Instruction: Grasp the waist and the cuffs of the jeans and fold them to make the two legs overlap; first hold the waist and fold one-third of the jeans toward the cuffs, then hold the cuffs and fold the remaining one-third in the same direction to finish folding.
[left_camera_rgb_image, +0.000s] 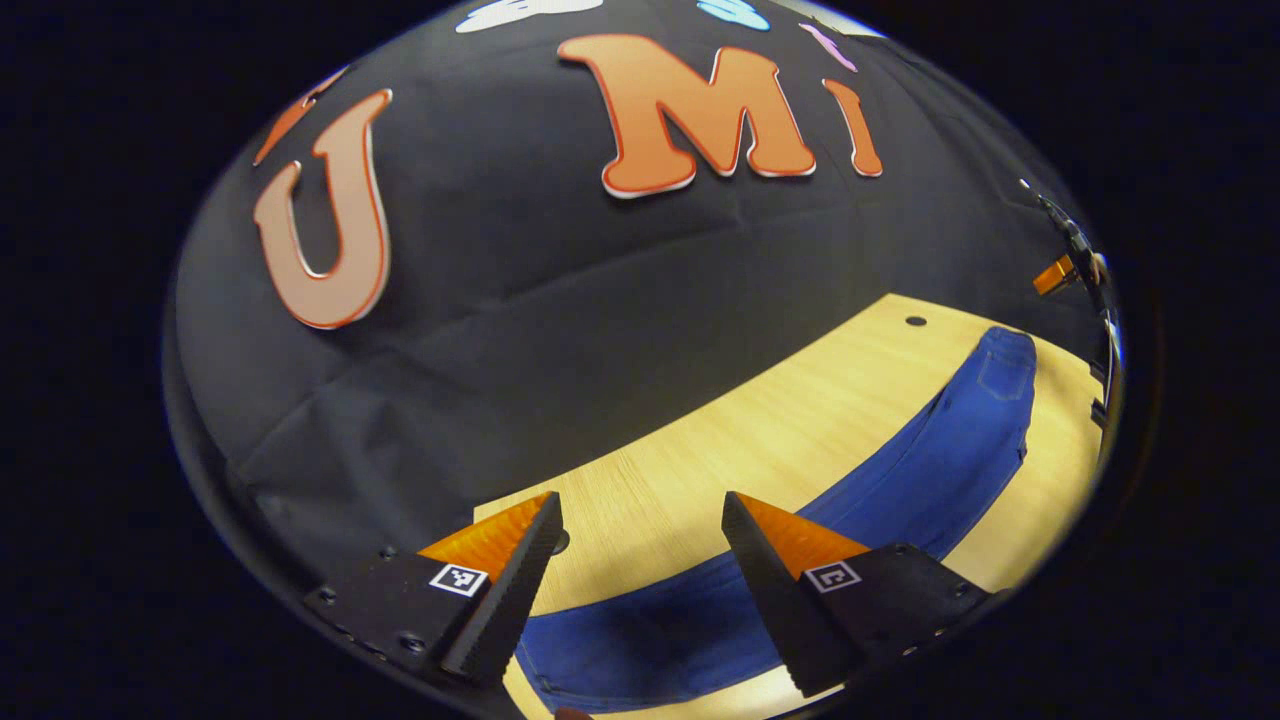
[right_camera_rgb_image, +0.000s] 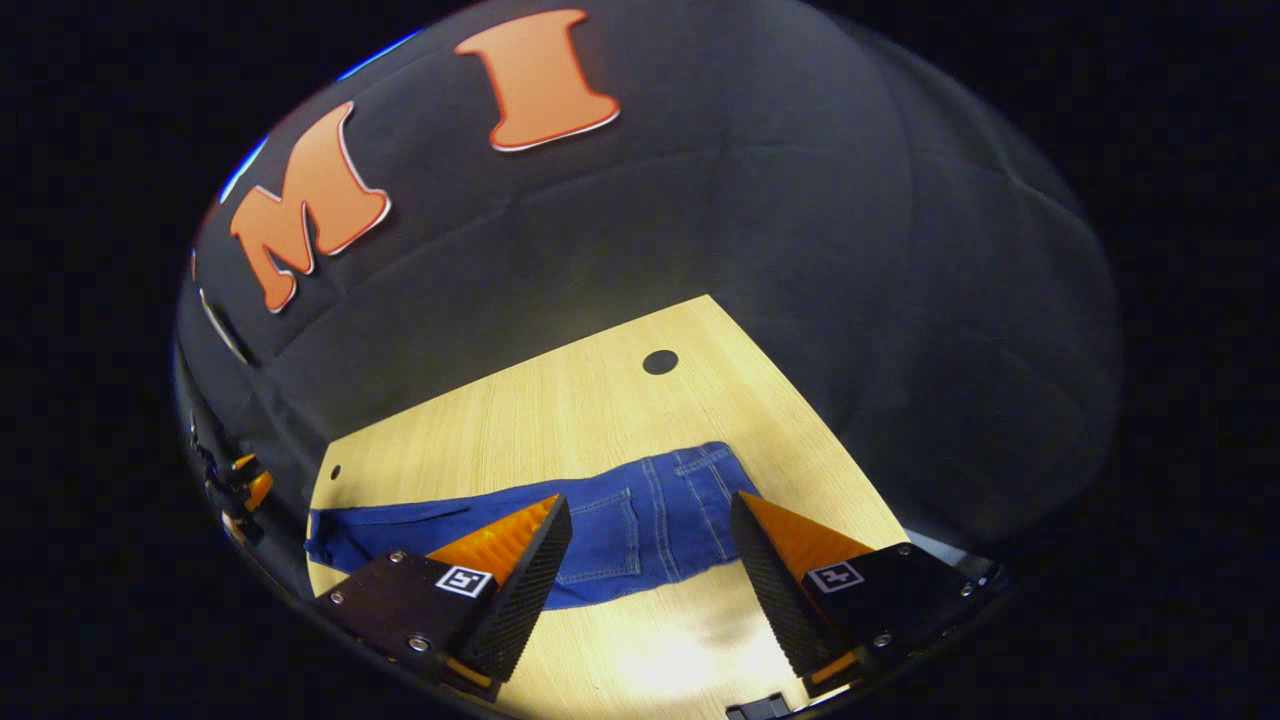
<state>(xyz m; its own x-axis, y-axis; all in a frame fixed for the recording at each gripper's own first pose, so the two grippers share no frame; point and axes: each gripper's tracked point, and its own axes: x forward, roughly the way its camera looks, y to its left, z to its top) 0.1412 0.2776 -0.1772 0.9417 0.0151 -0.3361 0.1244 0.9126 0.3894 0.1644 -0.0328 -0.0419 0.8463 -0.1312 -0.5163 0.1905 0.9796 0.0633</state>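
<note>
On the wooden table (right_camera_rgb_image: 600, 400), blue jeans (right_camera_rgb_image: 640, 520) lie flat, cuff end cut off at the edge. Both the left gripper (left_camera_rgb_image: 640, 540) and right gripper (right_camera_rgb_image: 650, 545) hover above, jaws spread, holding nothing.

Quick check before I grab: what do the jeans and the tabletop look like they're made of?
The blue denim jeans look like matte woven cotton denim: lighter seam stitching and a sewn back pocket show in the right gripper view. The pale wood-grain tabletop looks like smooth laminate or veneer, with fine straight grain lines and a soft sheen; solid wood cannot be ruled out. Both sets of jaws stand open above them.
</note>
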